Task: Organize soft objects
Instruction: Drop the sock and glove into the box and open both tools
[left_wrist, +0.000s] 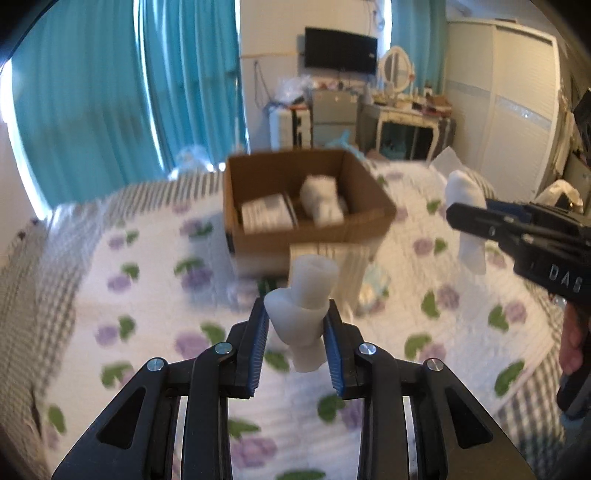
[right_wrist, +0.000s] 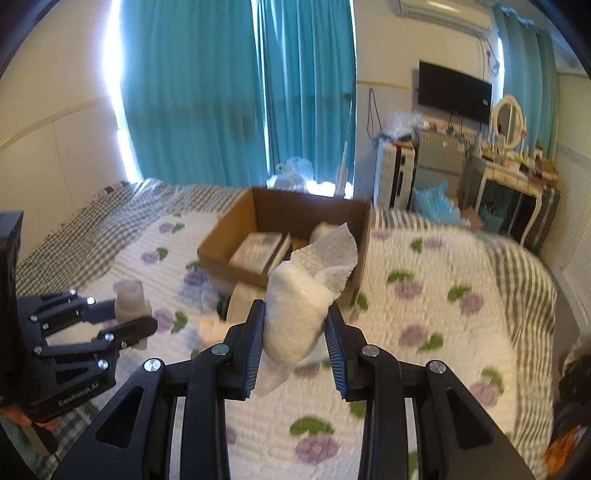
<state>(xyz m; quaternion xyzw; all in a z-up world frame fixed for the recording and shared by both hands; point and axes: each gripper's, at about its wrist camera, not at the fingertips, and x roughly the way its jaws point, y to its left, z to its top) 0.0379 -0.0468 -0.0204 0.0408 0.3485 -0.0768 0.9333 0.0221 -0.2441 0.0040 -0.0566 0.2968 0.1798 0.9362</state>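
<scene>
Above bedspread (left_wrist: 155, 295), fingers (left_wrist: 258, 332) pinch foam piece (left_wrist: 306, 295).

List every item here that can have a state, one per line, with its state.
Left claw: shut on the white rubbery piece, held above the bed.
Right claw: shut on the white cloth bundle, also held up.
Cardboard box: open-topped, partly filled, standing on the floral quilt.
Teal curtains: drawn, daylight at the edges.
Wall TV: off.

left tool (left_wrist: 295, 325) & right tool (right_wrist: 295, 325) both raised, each clamped w/ sth between fingers.
</scene>
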